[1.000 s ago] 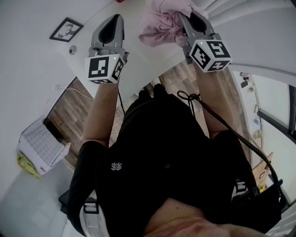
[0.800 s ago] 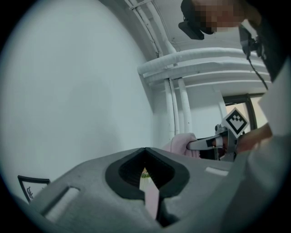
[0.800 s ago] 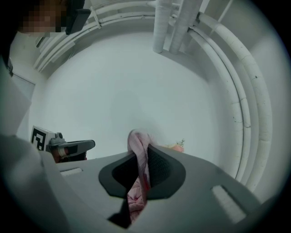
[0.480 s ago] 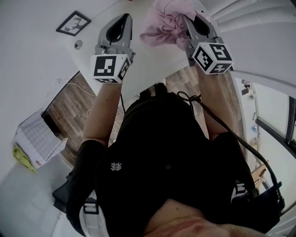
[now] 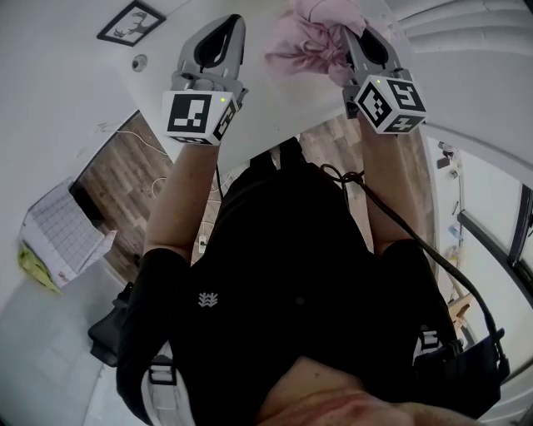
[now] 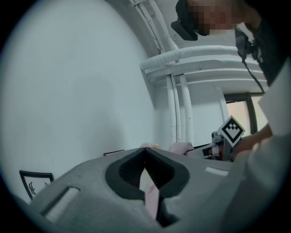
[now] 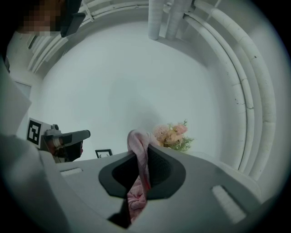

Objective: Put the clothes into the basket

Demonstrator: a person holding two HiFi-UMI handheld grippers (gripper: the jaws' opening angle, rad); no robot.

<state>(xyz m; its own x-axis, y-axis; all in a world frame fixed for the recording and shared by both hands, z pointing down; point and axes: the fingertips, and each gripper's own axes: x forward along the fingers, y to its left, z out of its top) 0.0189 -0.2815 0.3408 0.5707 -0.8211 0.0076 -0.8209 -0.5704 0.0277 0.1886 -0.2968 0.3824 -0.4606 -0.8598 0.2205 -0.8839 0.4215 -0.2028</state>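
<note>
- The pink garment [image 5: 310, 40] is seen bunched at the top of the head view, over the far part of the white surface [image 5: 275, 96]. Whether it rests on that surface cannot be told.
- The right gripper [image 5: 356, 37] is held at the garment's right edge, with its fingers closed on the cloth.
- In the right gripper view, a fold of the pink fabric is clamped between the fingers [image 7: 166, 170]. It bulges just above their tips.
- The left gripper [image 5: 233, 23] is held to the left of the garment, apart from it, and is pointed roughly level over the surface.
- In the left gripper view, its fingers [image 6: 122, 175] are seen together at the tips. A narrow pale pink sliver shows in the slit behind the tips; what it is cannot be told.
- The marker cubes of the left gripper [image 5: 196, 116] and the right gripper [image 5: 390, 101] are turned towards the head camera, with the person's forearms below them.
- The basket [image 5: 60, 241], white with a grid pattern, is seen on the floor [image 5: 117, 179] at the left of the head view. It is well apart from the garment and lower than the surface.
- A framed picture [image 5: 133, 18] is seen to the left of the left gripper.
- A bunch of flowers [image 7: 173, 135] is seen beyond the right gripper's fingertips, against the pale wall.
</note>
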